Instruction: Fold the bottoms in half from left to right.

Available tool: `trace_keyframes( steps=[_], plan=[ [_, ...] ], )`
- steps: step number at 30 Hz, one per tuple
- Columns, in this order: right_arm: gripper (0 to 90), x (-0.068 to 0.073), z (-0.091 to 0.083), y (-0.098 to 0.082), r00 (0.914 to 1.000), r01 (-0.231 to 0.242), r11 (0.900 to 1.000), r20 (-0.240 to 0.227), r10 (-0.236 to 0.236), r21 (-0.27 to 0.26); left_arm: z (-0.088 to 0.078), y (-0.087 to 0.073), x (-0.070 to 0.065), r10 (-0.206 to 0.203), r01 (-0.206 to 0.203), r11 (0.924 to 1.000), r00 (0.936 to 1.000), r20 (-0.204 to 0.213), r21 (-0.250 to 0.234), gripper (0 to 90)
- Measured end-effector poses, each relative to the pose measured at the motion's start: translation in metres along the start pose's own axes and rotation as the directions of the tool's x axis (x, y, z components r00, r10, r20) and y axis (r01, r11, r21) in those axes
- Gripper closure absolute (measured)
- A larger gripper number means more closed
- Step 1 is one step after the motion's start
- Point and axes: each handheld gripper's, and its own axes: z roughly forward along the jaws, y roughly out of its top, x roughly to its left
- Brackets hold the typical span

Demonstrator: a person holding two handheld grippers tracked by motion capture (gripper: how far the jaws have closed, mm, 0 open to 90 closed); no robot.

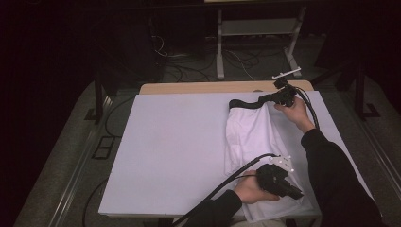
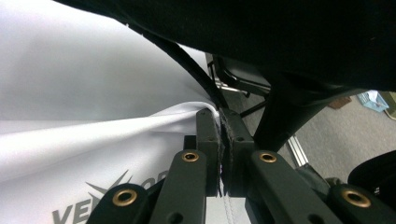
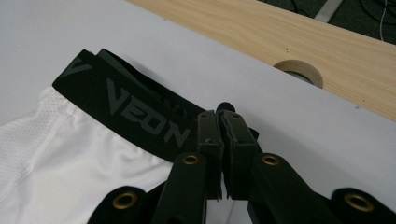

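So the white shorts [image 1: 250,137] are laid out on the right half of the white table [image 1: 165,142]. The black waistband [image 3: 135,114] at the far end is pinched tight by the right gripper [image 1: 283,97], jaws fully closed on it. The near hem is clamped the same way in the left gripper [image 1: 283,187], fabric pulled taut.

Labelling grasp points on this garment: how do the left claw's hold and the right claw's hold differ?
The left claw is shut on the white fabric at the near end of the shorts; the right claw is shut on the black waistband at the far end. The waistband shows lettering beside its claw; the white fabric bunches into folds. Both pinch an edge.
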Motion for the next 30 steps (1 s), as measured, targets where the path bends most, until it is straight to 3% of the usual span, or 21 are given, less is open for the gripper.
trace_keyframes(
  steps=[7, 11, 14, 18, 21, 26, 29, 30],
  plan=[
    [84.8, -0.001, 0.0, -0.001, 0.9999, 0.002, 1.0, 0.011, -0.002, 0.009, 0.009, 0.002, -0.001, 0.01, -0.01, 0.9995, 0.9999, 0.014, 0.028, 86.4],
    [83.1, -0.003, 0.003, -0.002, 0.9997, -0.003, 1.0, 0.026, 0.003, 0.019, 0.012, 0.001, 0.001, -0.001, 0.001, 0.9998, 1.0, 0.007, 0.019, 83.1],
    [72.3, -0.005, 0.002, -0.003, 0.9973, -0.052, 0.998, 0.053, 0.051, 0.023, 0.012, 0.002, 0.002, -0.018, 0.018, 0.9998, 0.9992, -0.035, 0.0, 62.1],
    [54.5, -0.005, -0.005, -0.005, 0.9975, -0.06, 0.998, 0.038, 0.06, 0.008, 0.0, 0.002, 0.002, -0.04, 0.036, 0.9985, 0.994, -0.102, -0.042, 41.9],
    [38.5, -0.003, -0.013, -0.008, 0.9977, -0.061, 0.998, 0.028, 0.061, -0.011, -0.013, 0.001, 0.005, -0.094, 0.083, 0.9927, 0.9877, -0.125, -0.088, 35.1],
    [12.9, 0.003, -0.023, -0.012, 0.9979, -0.064, 0.997, -0.01, 0.064, -0.047, -0.036, 0.0, 0.008, -0.102, 0.08, 0.9895, 0.9773, -0.186, -0.12, 18.4],
    [10.1, 0.007, -0.027, -0.014, 0.9981, -0.061, 0.996, -0.015, 0.06, -0.068, -0.045, 0.0, 0.008, -0.098, 0.071, 0.989, 0.9717, -0.215, -0.129, 12.0],
    [4.9, 0.008, -0.029, -0.015, 0.9979, -0.065, 0.995, -0.009, 0.064, -0.079, -0.047, 0.0, 0.008, -0.102, 0.074, 0.9881, 0.9703, -0.219, -0.135, 10.4]
  ],
)
